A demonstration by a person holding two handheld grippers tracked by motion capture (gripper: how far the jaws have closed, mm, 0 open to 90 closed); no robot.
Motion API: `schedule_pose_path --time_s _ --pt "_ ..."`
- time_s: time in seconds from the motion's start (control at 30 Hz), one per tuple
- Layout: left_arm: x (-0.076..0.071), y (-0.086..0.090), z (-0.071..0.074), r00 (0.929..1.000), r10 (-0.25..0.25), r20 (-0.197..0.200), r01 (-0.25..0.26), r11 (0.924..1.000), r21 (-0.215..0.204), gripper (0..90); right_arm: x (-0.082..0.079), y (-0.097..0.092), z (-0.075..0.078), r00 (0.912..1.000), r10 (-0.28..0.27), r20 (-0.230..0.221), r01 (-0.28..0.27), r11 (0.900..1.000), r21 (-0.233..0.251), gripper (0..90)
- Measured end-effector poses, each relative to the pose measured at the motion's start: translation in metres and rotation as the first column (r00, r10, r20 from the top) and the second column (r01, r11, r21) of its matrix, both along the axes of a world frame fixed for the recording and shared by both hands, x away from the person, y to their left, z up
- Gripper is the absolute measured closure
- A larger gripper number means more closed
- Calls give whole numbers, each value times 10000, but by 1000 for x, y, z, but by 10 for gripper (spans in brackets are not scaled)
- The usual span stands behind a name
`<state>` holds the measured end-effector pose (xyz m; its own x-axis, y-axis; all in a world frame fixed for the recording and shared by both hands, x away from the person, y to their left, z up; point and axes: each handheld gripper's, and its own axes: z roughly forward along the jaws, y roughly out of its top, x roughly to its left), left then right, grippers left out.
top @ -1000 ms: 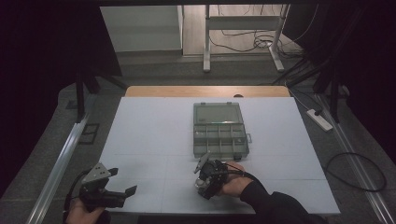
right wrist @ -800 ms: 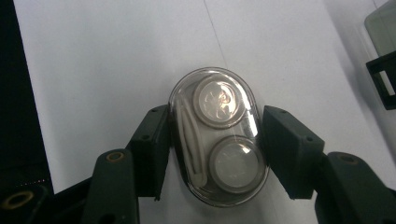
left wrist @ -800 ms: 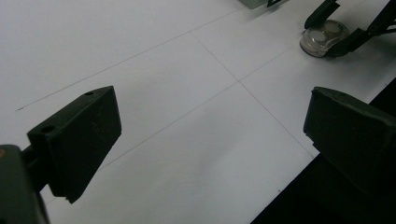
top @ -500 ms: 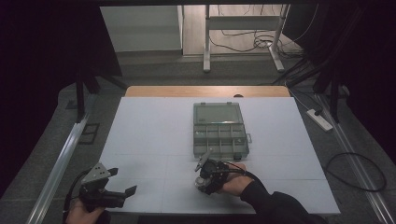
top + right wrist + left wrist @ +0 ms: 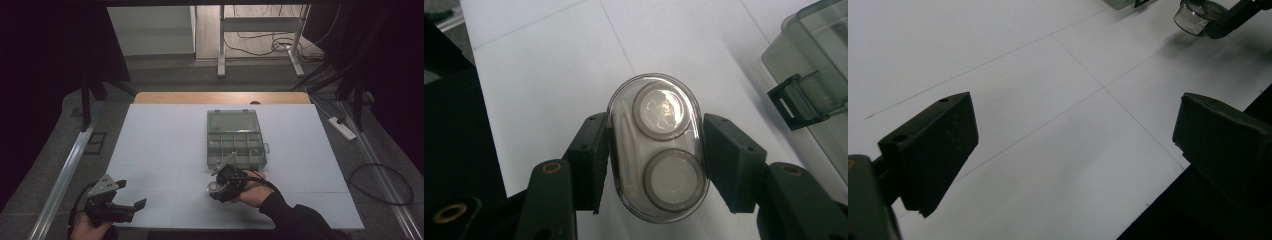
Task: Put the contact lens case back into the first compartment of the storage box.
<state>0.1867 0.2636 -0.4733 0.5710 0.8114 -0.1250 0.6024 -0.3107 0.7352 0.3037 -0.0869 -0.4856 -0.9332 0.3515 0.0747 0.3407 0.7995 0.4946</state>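
L claw [image 5: 131, 199] sat open and idle near the bench's [image 5: 160, 145] 7 o'clock corner, close to the front edge, w/ bare white surface toward 1 o'clock. R claw [image 5: 655, 150] had just closed its jaws onto the clear oval case [image 5: 658, 147], so the pick looked secured. It was held just off the bench at 6 o'clock from the compartment box [image 5: 235, 137], w/ open room at 9 o'clock.

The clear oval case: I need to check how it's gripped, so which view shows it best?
The right gripper view: the clear oval case sits close up, squeezed between the right gripper pads, two round discs visible inside. The left gripper view catches an edge of it far off; in the high view it is a small glint.
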Motion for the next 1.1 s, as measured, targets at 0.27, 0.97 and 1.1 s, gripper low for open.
schedule_pose_path --time_s 0.27,0.97,1.1 --pt "0 0 0 10000 14 -2 -14 10000 9 43 5 0 6 9997 -241 -58 242 9995 227 463" --pt "0 0 0 10000 25 -15 -25 10000 5 43 35 3 21 9823 -1800 512 1764 9820 673 475" --pt "0 0 0 10000 27 -23 -27 10000 -6 43 40 5 22 9781 -1990 610 1946 9783 707 477"
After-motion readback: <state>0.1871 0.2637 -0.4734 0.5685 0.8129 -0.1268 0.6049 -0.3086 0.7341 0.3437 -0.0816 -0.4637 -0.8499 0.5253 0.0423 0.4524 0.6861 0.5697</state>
